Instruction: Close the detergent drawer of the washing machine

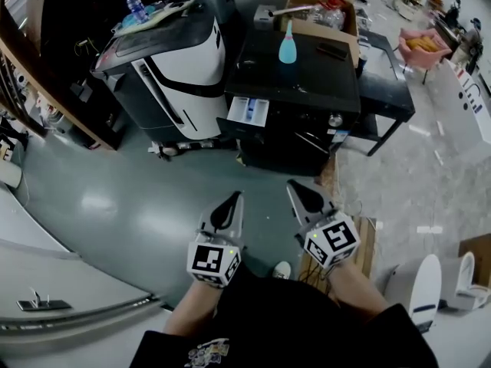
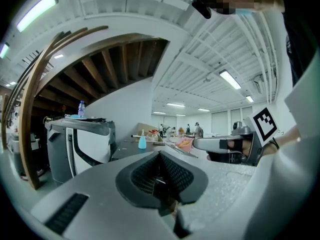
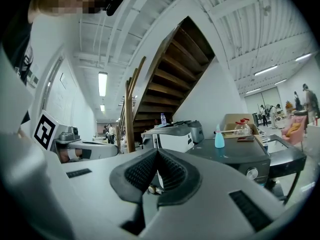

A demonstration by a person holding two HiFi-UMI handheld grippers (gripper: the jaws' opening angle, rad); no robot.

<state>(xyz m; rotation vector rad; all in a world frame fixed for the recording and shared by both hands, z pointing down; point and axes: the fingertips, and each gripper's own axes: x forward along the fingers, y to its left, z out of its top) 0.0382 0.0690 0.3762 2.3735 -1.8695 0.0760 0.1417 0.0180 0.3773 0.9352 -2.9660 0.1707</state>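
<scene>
The black washing machine stands across the floor ahead of me, a blue bottle on its top. Its white detergent drawer sticks out of the front at the upper left corner. My left gripper and right gripper are side by side well short of the machine, pointing toward it, both shut and empty. The right gripper view has the washer and its knob to the right of the shut jaws. In the left gripper view the bottle shows beyond the shut jaws.
A white-and-black appliance with a water bottle on top stands just left of the washer. A cardboard box sits behind it, a black table to its right. White fixtures stand at lower right, a wooden stair at left.
</scene>
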